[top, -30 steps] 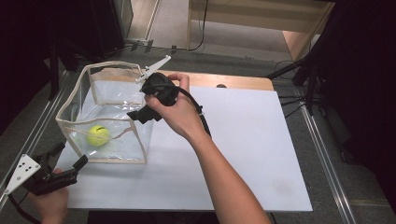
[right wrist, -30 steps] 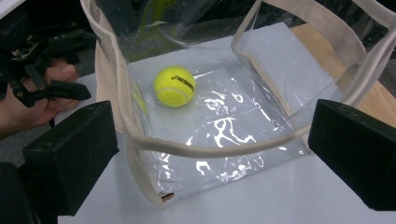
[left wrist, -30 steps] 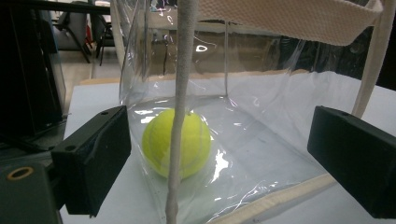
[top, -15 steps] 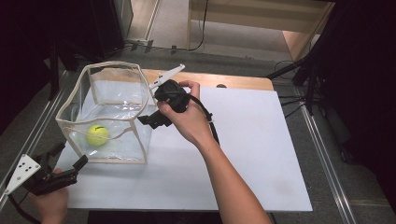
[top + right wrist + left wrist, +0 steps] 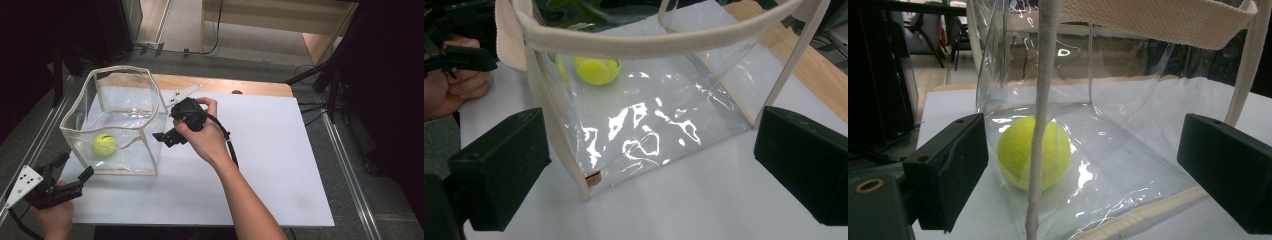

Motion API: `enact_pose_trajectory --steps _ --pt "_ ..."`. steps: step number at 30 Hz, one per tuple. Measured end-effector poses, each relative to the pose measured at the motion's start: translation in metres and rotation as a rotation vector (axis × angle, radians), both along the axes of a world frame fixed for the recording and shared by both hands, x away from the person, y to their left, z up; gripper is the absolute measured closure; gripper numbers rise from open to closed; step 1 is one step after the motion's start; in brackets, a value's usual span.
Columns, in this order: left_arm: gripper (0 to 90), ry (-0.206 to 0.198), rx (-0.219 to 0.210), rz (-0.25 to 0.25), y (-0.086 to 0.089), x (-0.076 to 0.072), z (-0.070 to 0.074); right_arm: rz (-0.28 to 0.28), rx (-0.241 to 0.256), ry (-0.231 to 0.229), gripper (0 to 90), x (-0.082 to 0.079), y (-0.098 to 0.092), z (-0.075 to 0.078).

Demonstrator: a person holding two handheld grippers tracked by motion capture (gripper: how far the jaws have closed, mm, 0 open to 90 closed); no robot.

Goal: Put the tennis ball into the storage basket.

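A white tabletop (image 5: 280,150) carries a clear bag (image 5: 131,76) with cream trim, standing upright near its left end. A yellow ball (image 5: 104,144) lies on the bag's floor. The right tool (image 5: 167,136) hovers just beside the bag's right wall, jaws apart. The left tool (image 5: 75,167) waits at the near-left corner, jaws also apart, holding nothing.

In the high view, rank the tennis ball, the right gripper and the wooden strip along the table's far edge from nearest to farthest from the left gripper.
1. Tennis ball: inside the clear bag, just beyond the left gripper.
2. Right gripper: farther right, beside the bag's right wall.
3. Wooden strip: along the table's far edge.
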State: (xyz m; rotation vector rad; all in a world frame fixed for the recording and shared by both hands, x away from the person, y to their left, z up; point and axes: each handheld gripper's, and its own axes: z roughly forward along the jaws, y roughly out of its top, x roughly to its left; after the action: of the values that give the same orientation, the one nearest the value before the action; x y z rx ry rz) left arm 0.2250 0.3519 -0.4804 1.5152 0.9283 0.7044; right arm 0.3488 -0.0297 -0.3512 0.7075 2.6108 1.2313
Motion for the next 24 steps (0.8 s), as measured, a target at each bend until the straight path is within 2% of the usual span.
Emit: enact_pose_trajectory --steps 24 --pt "6.5 0.000 -0.001 0.001 0.000 0.000 0.000 -0.063 0.067 -0.013 0.5 -0.016 -0.026 -0.049"
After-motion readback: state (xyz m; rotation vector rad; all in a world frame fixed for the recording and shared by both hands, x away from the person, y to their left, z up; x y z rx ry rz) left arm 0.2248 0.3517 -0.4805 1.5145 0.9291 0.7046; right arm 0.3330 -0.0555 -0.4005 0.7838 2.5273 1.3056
